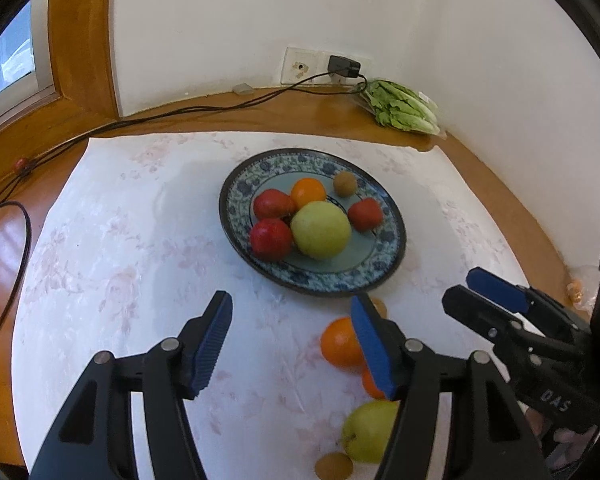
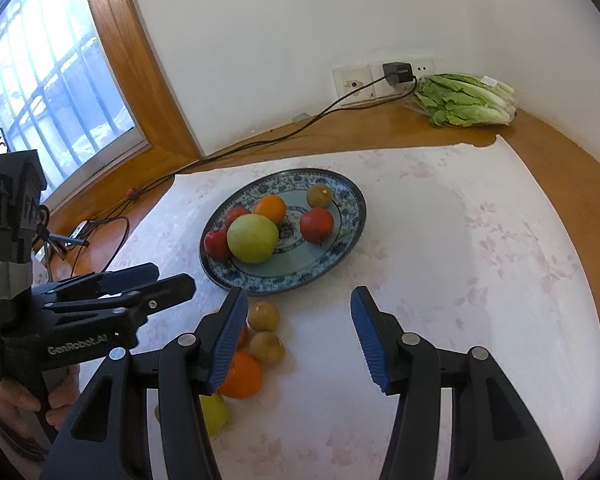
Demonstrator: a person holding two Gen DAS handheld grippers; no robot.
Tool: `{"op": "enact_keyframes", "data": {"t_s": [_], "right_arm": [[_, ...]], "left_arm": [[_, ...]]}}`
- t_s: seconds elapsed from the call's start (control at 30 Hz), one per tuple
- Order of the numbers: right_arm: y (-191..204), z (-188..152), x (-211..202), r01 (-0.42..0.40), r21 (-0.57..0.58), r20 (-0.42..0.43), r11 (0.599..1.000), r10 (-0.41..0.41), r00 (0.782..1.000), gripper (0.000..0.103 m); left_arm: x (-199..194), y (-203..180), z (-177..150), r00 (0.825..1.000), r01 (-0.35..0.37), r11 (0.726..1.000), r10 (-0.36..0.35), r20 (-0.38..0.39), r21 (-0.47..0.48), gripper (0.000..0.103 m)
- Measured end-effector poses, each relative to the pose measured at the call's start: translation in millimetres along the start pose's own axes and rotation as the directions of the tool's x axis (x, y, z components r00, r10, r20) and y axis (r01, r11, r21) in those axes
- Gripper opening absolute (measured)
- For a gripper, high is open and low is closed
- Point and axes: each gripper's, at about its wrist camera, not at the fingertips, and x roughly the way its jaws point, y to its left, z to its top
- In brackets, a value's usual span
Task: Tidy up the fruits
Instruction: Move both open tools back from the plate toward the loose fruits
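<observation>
A blue-patterned plate (image 1: 384, 276) sits on the white cloth (image 1: 120, 240) and holds 6 fruits: a big yellow-green apple (image 1: 320, 230) in the middle, 3 red fruits (image 1: 271, 239) around it, an orange (image 1: 308, 192) behind it and a kiwi (image 1: 344, 184) near the far rim.

On the cloth just in front of the plate lie loose fruits: a second orange (image 1: 340, 342), a green apple (image 1: 366, 430) nearer the camera, and in the right view 2 brown kiwis (image 2: 263, 316) touching each other.

The left gripper (image 1: 292, 344) hangs over bare cloth, jaws apart, nothing between them. The right gripper (image 2: 298, 336) also stands apart and empty, the loose fruits beside its left finger (image 2: 228, 344). A lettuce (image 1: 404, 110) lies by the wall.
</observation>
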Motion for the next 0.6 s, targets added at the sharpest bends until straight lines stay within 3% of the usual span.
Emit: {"op": "enact_keyframes", "data": {"t_s": [0.2, 0.6], "right_arm": [[-0.5, -14.0, -8.8, -0.009, 0.008, -0.019, 1.000, 0.009, 1.000, 0.055], [12.8, -37.1, -28.8, -0.036, -0.009, -0.027, 0.999, 0.036, 0.999, 0.055]], "left_arm": [[-14.2, -4.7, -14.3, 1.000, 0.029, 1.000, -0.029, -0.011, 0.001, 0.065], [-30.4, -2.3, -57.9, 0.999, 0.010, 1.000, -0.010, -0.036, 0.020, 0.065]]}}
